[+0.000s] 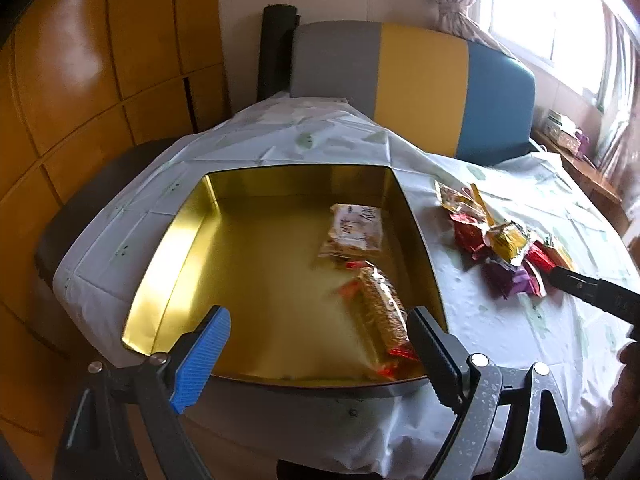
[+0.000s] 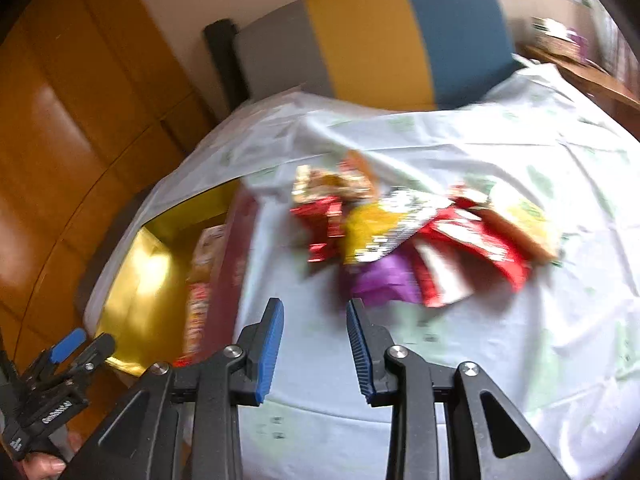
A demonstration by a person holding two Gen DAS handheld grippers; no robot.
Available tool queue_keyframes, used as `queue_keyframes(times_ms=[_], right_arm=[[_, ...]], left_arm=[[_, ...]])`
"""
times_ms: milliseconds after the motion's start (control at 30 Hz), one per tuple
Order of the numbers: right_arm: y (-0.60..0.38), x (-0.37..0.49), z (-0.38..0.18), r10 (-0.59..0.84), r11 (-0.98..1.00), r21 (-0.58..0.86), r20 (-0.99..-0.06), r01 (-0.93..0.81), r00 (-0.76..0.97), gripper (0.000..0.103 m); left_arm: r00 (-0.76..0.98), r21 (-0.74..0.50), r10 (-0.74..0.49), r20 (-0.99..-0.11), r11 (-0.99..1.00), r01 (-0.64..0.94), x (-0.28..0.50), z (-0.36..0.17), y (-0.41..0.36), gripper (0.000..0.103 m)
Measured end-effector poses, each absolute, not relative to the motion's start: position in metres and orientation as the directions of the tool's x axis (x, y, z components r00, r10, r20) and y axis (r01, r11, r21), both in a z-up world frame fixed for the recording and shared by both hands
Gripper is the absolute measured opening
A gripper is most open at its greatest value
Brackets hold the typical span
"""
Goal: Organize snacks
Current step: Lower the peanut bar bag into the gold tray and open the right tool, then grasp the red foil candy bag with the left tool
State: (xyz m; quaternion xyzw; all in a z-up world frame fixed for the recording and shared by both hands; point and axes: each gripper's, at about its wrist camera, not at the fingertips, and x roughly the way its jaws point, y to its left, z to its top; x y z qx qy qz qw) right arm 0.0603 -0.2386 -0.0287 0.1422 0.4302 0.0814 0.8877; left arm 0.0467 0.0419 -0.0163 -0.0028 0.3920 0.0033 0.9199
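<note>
Left gripper [image 1: 318, 330] fingers [image 1: 202, 354] spread wide, nothing between the pads, poised over the near edge of the gold tin [image 1: 168, 240]. Just beside the right-hand finger, inside the tin: long clear packet of brown biscuits with red ends [image 1: 380, 312]. Beyond it, a pale wrapped snack [image 1: 354, 232], also on the tin floor. Further right, outside the tin, on the white-clothed table [image 1: 500, 328]: loose pile of snack packets [image 1: 508, 248].

Right gripper [image 2: 316, 344] fingers [image 2: 268, 352] set a narrow gap apart, gripping nothing, above bare cloth. Just ahead of the tips, a purple packet [image 2: 384, 280]; beyond and to the right, red, yellow and silver wrappers, blurred. Off to the left of these fingers, the tin's outer wall. Behind the table, grey, yellow and blue chair back [image 2: 372, 40].
</note>
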Motion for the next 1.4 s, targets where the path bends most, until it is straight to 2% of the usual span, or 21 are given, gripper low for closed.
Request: queue_keyframes(times_ms=[267,700,833,1033,1200,1300,1367,1400], right_arm=[[-0.292,0.047,-0.045,0.135,0.957,0.263,-0.777,0.122,0.614,0.033],[-0.314,0.032,-0.068,0.088,0.952,0.238,-0.815,0.191,0.573,0.033],[-0.31,0.032,-0.069,0.081,0.961,0.217,-0.815,0.173,0.574,0.033],[-0.311,0.034,-0.071,0.094,0.959,0.228,-0.812,0.165,0.576,0.033],[-0.313,0.035,-0.074,0.115,0.957,0.245,-0.807,0.152,0.579,0.033],[-0.314,0.035,-0.077,0.125,0.956,0.254,-0.809,0.149,0.574,0.033],[-0.315,0.035,-0.079,0.136,0.954,0.263,-0.811,0.147,0.569,0.033],[-0.315,0.035,-0.08,0.139,0.953,0.266,-0.811,0.146,0.568,0.033]], left_arm=[[0.696,0.038,-0.028,-0.718,0.996,0.079,0.047,-0.012,0.01,0.09],[0.656,0.046,-0.137,-0.743,0.966,0.254,0.056,-0.015,-0.042,0.09],[0.614,-0.01,-0.198,-0.764,0.955,0.295,0.075,-0.009,-0.051,0.085],[0.531,-0.15,-0.295,-0.794,0.942,0.3,0.126,-0.001,-0.059,0.061],[0.441,-0.244,-0.359,-0.822,0.924,0.296,0.169,-0.004,-0.075,0.061],[0.42,-0.225,-0.325,-0.847,0.936,0.271,0.191,-0.016,-0.091,0.061],[0.401,-0.232,-0.317,-0.86,0.941,0.248,0.205,-0.027,-0.1,0.07],[0.394,-0.235,-0.307,-0.866,0.947,0.221,0.212,-0.033,-0.103,0.08]])
